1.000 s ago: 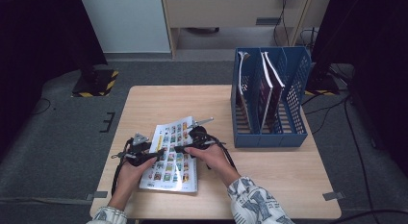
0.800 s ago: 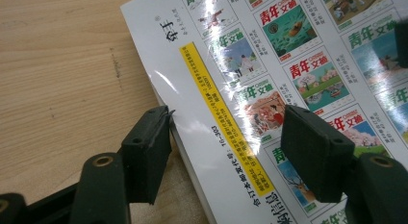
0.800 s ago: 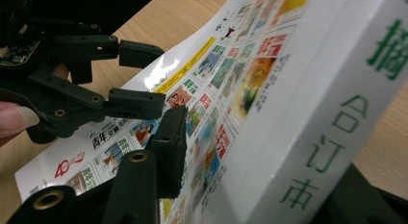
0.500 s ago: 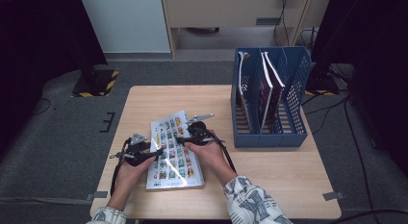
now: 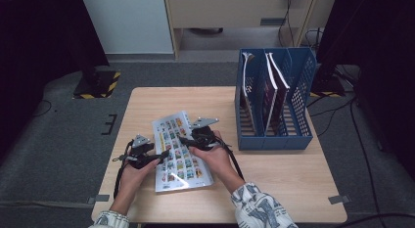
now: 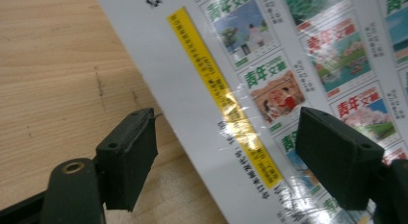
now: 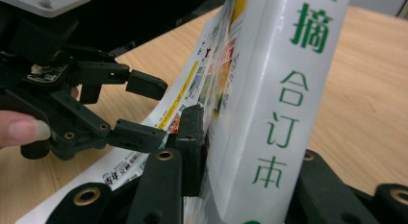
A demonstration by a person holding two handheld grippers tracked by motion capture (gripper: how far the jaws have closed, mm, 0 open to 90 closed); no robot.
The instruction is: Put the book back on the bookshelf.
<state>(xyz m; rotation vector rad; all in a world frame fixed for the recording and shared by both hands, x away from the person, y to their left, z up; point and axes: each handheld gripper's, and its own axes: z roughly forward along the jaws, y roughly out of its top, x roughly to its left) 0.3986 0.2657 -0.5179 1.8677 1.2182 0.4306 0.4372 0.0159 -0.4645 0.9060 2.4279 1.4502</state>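
My right gripper [image 7: 207,152] fingers have just closed on the spine of the thick white glossy magazine [image 5: 179,149], tilting it off the wooden bench [image 5: 274,174]. My left gripper [image 6: 226,152] fingers, just opened, straddle its opposite edge without pressing.

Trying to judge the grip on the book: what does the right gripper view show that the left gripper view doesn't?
Right gripper view alone: the book's white spine with green characters, clamped between the right gripper's jaws, which have just been closing on it, and the left gripper farther off at the cover's edge. Left gripper view alone: the left gripper's own jaws, which have just been opening, standing apart astride the cover's edge without pressing it. Both share: the printed cover with its yellow strip and the wooden table.
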